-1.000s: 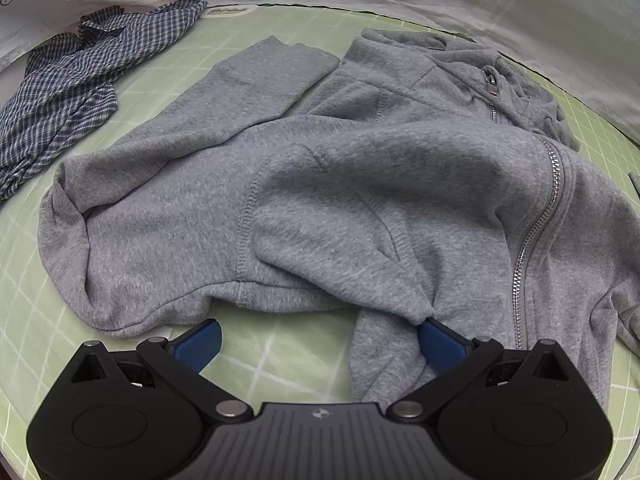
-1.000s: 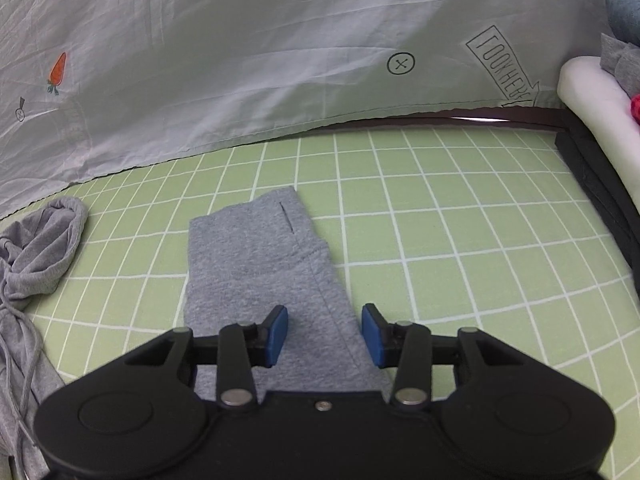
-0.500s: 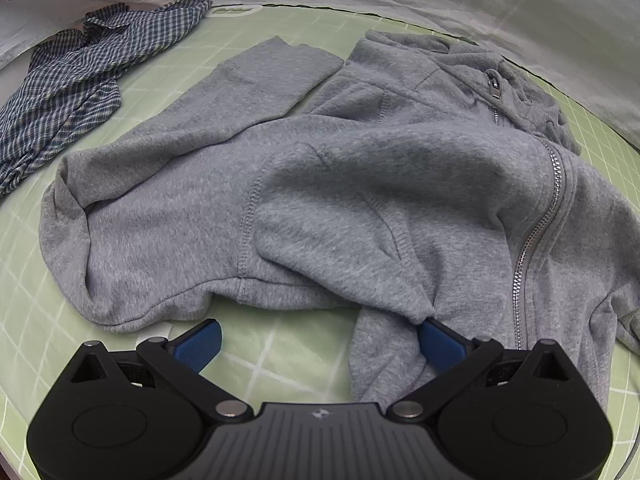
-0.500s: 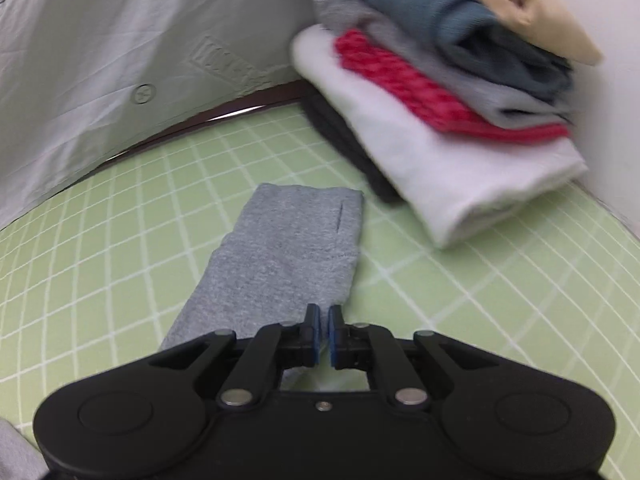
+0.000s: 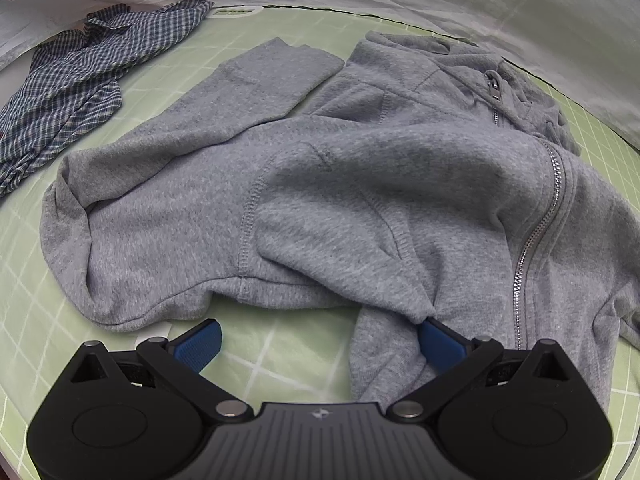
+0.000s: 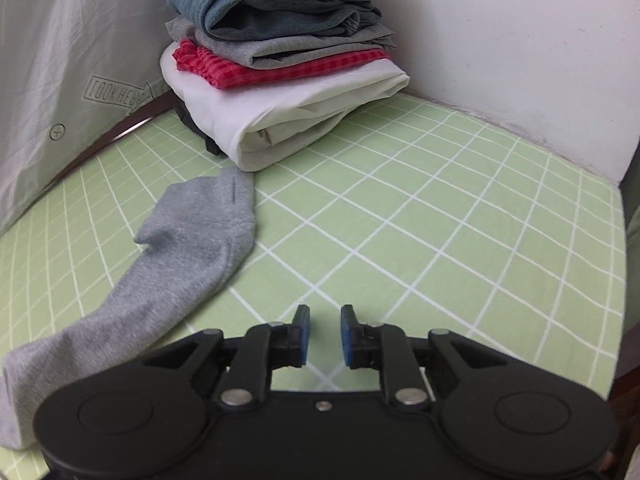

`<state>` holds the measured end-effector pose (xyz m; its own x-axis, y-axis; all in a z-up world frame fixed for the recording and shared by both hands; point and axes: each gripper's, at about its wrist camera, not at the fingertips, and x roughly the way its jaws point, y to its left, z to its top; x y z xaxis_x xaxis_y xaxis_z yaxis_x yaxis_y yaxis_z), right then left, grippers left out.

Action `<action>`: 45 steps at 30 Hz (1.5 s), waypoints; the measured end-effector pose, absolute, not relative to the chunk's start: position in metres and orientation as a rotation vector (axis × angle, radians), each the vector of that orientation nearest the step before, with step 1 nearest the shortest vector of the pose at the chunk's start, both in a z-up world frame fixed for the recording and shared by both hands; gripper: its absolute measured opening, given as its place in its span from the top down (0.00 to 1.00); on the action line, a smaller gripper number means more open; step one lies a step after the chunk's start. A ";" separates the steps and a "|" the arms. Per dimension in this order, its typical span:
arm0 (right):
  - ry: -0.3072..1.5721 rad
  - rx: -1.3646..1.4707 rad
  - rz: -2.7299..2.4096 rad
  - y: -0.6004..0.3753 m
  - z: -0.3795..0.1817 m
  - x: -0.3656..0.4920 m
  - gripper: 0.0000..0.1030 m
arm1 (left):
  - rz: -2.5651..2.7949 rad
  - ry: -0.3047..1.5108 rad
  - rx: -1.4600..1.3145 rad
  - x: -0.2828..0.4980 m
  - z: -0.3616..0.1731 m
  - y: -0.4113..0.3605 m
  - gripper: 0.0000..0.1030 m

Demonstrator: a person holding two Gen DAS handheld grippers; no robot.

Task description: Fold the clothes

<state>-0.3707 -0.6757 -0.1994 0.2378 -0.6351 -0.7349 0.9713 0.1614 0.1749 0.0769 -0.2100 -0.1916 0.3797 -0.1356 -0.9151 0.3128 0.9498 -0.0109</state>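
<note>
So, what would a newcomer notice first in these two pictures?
First, the crumpled grey zip hoodie spread over the green grid mat, with the open left gripper at its hem. Then the tall stack of folded clothes in the corner, beyond the open right gripper.

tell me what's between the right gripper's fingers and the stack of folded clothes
In the right wrist view, mostly bare green grid mat lies between the right gripper and the stack of folded clothes. The hoodie's gray sleeve runs alongside, left of that stretch.
</note>
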 end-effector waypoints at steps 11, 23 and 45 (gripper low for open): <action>0.649 0.581 -1.174 -0.725 -0.202 -0.293 0.41 | -0.278 1.159 0.144 0.078 -0.192 -0.208 0.00; 0.421 0.557 -1.209 -0.693 -0.123 -0.325 0.94 | -0.279 1.167 0.124 0.079 -0.193 -0.204 0.00; 0.630 0.538 -1.544 -0.657 -0.172 -0.382 0.65 | -0.289 1.164 0.102 0.078 -0.194 -0.200 0.00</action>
